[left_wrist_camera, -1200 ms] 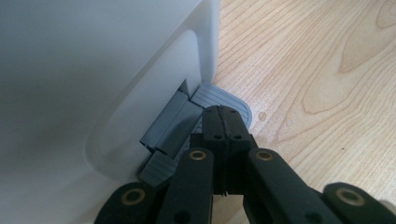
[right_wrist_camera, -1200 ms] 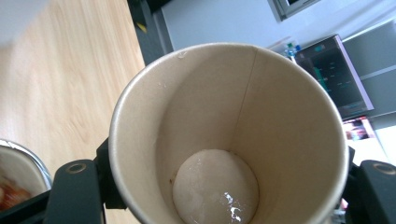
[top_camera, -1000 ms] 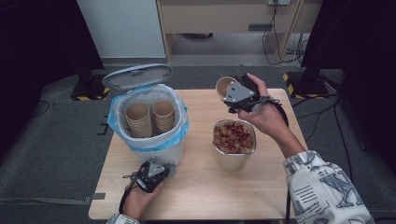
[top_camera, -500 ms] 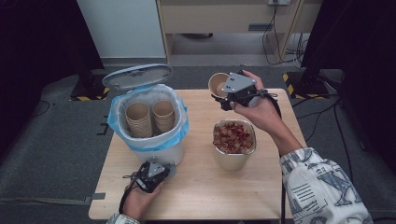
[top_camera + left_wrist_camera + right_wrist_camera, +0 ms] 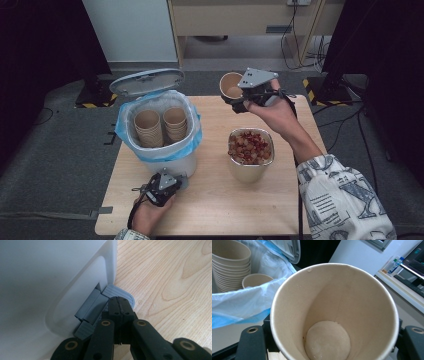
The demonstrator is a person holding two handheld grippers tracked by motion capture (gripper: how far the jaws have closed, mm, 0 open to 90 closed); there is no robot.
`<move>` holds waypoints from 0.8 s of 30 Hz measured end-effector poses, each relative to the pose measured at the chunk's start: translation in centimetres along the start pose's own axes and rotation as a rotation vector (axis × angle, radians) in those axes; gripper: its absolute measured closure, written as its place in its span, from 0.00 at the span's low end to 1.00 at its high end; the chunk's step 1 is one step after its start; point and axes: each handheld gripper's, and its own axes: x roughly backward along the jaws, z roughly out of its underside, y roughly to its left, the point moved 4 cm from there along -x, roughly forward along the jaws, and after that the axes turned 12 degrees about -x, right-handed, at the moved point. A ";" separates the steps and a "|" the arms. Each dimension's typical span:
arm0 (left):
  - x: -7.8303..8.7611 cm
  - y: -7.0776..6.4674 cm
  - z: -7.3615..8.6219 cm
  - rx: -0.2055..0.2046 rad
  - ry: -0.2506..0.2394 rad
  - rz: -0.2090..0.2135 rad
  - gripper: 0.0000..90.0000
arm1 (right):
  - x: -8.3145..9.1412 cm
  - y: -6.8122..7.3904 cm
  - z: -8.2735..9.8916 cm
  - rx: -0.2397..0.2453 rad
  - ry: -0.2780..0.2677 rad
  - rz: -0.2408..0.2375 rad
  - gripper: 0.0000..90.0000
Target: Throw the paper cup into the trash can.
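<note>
Paper cup (image 5: 231, 86) pinched by right tongs (image 5: 240, 102) should probably travel level toward the bin (image 5: 160, 150) at left, while left tongs (image 5: 119, 305), pressed together, hold the pedal (image 5: 120, 293) down

In the right gripper view the paper cup (image 5: 334, 312) hides the black jaws; its bottom runs off the lower edge. The stack of cups (image 5: 229, 265) is cut off at the left edge. In the left gripper view the white bin (image 5: 50, 277) runs off the top and left edges, and its grey pedal (image 5: 117, 291) is partly hidden under the left gripper (image 5: 119, 300). In the high view the bin bag (image 5: 192, 145) hides the lower cups.
</note>
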 end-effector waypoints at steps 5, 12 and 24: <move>0.0 0.0 0.0 0.001 -0.001 0.002 1.00 | -0.2 0.7 -0.6 -0.041 -0.021 -0.044 0.30; 0.0 0.0 0.0 0.000 -0.001 0.001 1.00 | -0.9 2.2 -1.4 -0.077 -0.030 -0.110 0.30; 0.0 0.0 0.0 0.004 -0.002 0.003 1.00 | -2.7 4.8 -3.2 -0.143 -0.044 -0.232 0.30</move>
